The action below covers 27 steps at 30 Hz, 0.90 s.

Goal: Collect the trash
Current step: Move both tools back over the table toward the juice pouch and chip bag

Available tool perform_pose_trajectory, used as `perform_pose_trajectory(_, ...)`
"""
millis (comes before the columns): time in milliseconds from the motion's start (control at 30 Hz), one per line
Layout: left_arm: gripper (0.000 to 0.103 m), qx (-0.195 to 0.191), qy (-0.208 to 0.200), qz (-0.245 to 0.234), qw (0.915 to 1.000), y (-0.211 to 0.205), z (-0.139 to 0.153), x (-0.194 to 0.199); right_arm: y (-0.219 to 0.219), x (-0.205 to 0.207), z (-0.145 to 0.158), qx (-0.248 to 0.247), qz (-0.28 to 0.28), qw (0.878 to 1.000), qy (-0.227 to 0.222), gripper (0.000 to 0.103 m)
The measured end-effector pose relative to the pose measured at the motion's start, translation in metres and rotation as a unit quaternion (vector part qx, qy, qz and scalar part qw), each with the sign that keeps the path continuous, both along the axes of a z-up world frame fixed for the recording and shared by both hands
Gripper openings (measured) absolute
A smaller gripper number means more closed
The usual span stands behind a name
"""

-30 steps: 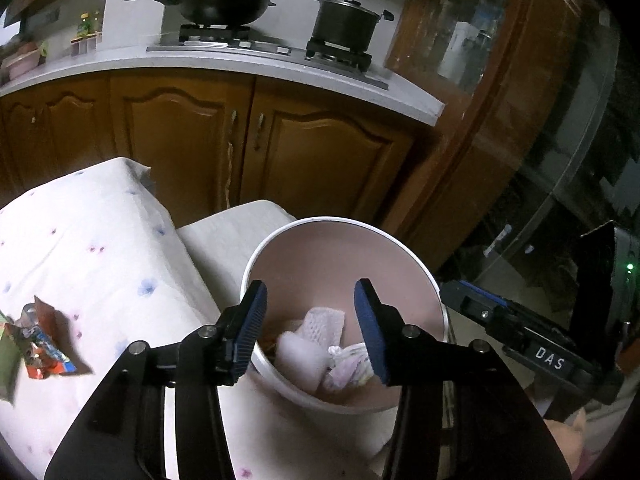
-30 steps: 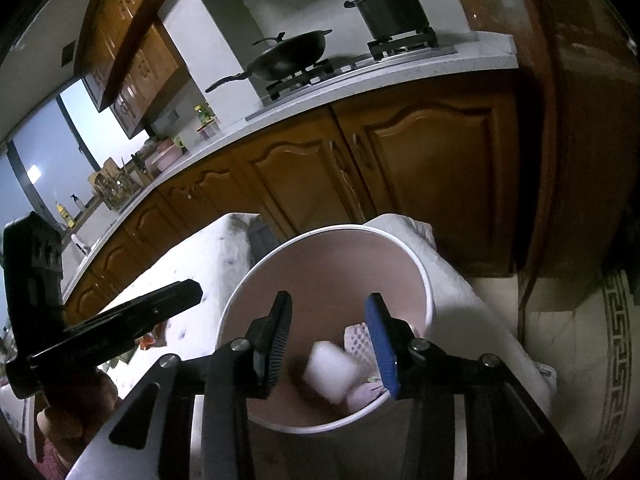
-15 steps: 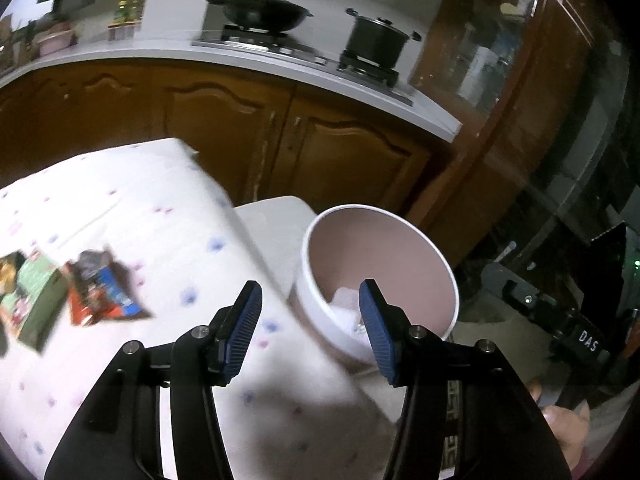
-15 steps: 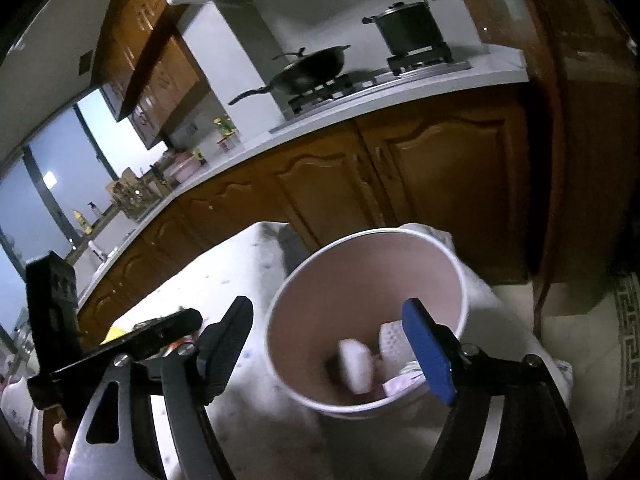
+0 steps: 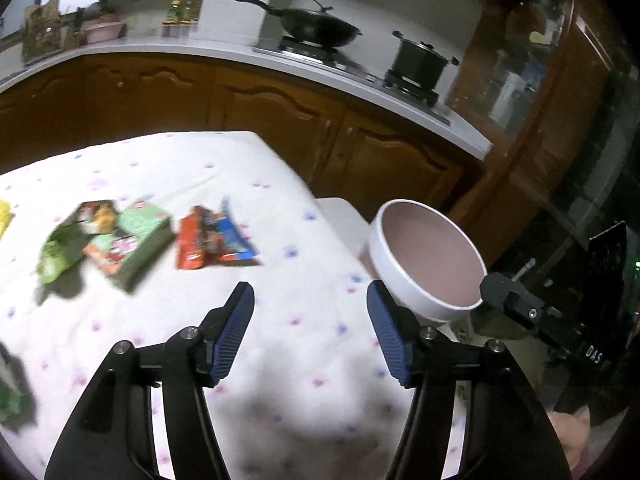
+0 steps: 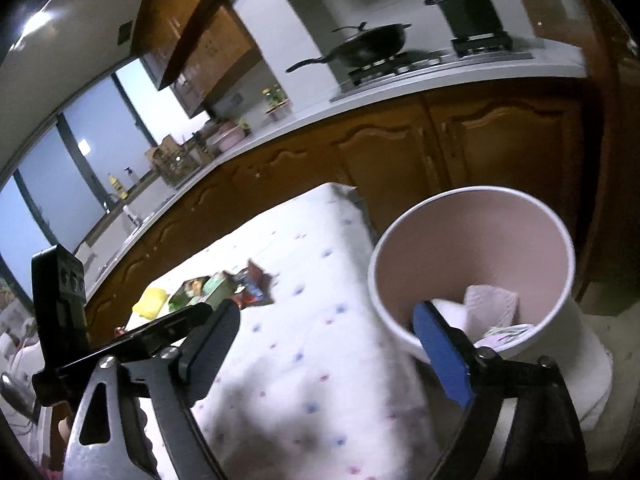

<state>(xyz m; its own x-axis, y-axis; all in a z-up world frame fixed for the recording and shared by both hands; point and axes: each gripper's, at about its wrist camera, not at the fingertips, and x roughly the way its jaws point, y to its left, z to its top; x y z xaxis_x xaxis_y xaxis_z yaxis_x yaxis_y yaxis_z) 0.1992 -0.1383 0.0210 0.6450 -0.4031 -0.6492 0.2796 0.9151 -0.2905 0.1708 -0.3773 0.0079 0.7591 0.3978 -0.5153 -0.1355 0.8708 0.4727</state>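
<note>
both grippers have swung away from above the white bin [image 5: 426, 276], the left gripper [image 5: 310, 334] and right gripper [image 6: 328, 354] now empty with jaws apart, facing the snack wrappers [image 5: 212, 240] left of the bin, likely the next pickup.

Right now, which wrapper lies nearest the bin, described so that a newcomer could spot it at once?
Start at the table with the white dotted cloth, with the white bin at its right edge. The row of packets lies left of the bin; the orange-red and blue wrapper is closest to it. Its neighbours are green.
</note>
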Motion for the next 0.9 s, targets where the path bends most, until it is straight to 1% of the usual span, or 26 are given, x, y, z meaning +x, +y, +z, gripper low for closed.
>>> perform_pose_trajectory(100,0.063,0.001,0.001,0.018,0.9998,0.021,-0.002,-0.005,0.012,-0.001,-0.002,-0.003,0.012,1.000,0.002,0.095)
perform_pose_trajectory(167,0.066,0.001,0.001,0.029,0.9996,0.034,-0.003,-0.009,0.020,0.001,-0.002,-0.001,0.018,1.000,0.003,0.095)
perform_pose_trajectory(367,0.066,-0.004,0.009,0.061,0.9981,0.073,-0.011,-0.017,0.042,-0.001,-0.004,-0.005,0.034,0.999,0.005,0.095)
perform_pose_trajectory(667,0.066,-0.003,0.010,0.089,0.9959,0.108,-0.013,-0.025,0.073,0.001,-0.004,-0.015,0.059,0.998,0.006,0.095)
perform_pose_trajectory(900,0.066,-0.007,0.008,0.109,0.9940,0.133,-0.011,-0.023,0.094,0.007,-0.004,-0.023,0.074,0.997,0.007,0.095)
